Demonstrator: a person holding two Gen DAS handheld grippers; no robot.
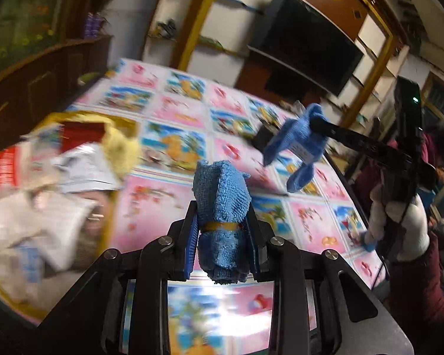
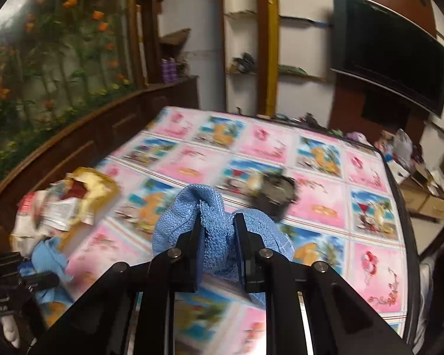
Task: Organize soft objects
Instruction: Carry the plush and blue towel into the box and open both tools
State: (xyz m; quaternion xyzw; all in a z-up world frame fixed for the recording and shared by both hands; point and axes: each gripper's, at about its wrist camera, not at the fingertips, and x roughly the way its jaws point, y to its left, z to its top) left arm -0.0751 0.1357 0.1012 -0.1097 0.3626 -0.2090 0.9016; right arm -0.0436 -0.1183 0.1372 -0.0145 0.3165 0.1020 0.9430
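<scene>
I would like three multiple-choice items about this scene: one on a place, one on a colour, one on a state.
1. Where is the pile of packets?
A. On the cloth's left edge
B. On the shelf
C. On the television

2. What colour is the band around the rolled towel?
A. Red
B. Yellow
C. Black

3. What are the right tongs doing?
A. Hanging empty
B. Resting on the table
C. Gripping a blue sock

Key: 1 A, the packets lie left on the tablecloth. 2 B, a yellow band circles the towel in the left tongs. 3 C, the right tongs pinch the sock.
</scene>
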